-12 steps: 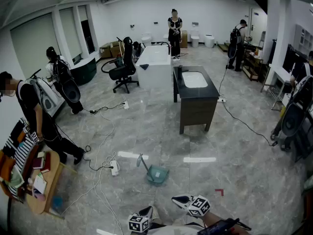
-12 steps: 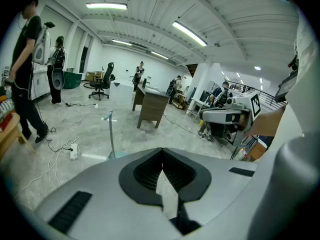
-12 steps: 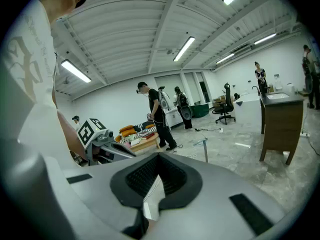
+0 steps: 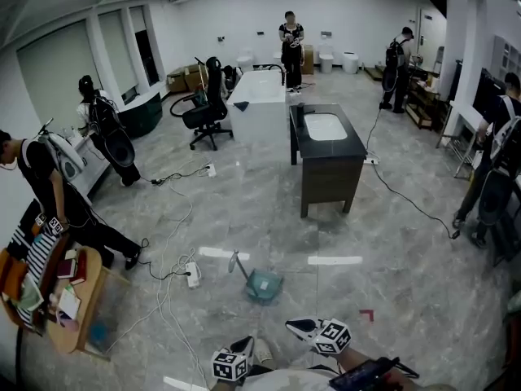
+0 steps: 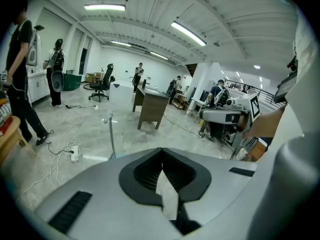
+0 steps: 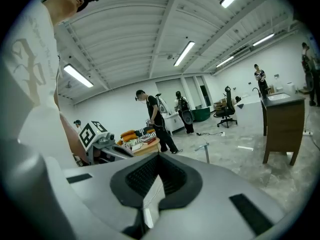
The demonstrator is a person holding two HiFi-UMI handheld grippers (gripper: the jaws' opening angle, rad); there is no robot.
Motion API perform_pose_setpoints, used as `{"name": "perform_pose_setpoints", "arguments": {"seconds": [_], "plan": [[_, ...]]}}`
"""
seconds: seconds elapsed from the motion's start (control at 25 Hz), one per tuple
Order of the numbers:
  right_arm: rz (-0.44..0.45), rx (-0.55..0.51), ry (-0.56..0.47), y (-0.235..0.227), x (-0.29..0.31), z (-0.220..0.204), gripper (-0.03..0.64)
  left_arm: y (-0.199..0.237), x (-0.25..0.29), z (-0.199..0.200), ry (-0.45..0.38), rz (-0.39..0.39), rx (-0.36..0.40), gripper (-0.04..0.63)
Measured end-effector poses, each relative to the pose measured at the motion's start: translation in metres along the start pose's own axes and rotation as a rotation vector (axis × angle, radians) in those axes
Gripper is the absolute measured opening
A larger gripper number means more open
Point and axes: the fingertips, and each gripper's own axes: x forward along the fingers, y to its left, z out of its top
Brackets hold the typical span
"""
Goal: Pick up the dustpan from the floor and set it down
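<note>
The dustpan [image 4: 262, 283] lies on the grey marble floor, a teal pan with a long handle leaning up to the left. Its upright handle [image 5: 111, 134] shows ahead in the left gripper view, and the handle [image 6: 205, 151] shows small in the right gripper view. My left gripper [image 4: 244, 347] is at the bottom of the head view, well short of the pan, and its jaws are shut on nothing. My right gripper [image 4: 299, 327] is beside it, pointing left, also shut and empty. Each gripper sees the other: the right gripper [image 5: 227, 116] and the left gripper [image 6: 100, 139].
A power strip [image 4: 193, 277] with trailing white cables lies left of the dustpan. White tape strips [image 4: 334, 260] and a red mark [image 4: 365, 315] are on the floor. A dark sink cabinet [image 4: 328, 165] stands behind, a round wooden table [image 4: 77, 300] at left. Several people stand around the room.
Both grippers and the dustpan stay much where they were. A person at the right edge has stepped further into view, and the person at left has shifted.
</note>
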Motion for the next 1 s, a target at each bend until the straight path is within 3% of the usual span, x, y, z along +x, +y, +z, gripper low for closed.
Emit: {"name": "perform_pose_setpoints", "arguments": {"seconds": [0.48, 1.0], "plan": [[-0.085, 0.065, 0.039, -0.041, 0.018, 0.000, 0.017, 0.035, 0.026, 0.025, -0.004, -0.029, 0.002, 0.012], [-0.119, 0.117, 0.063, -0.079, 0.065, 0.019, 0.017, 0.098, 0.050, 0.052, -0.002, -0.055, -0.039, 0.012]]}}
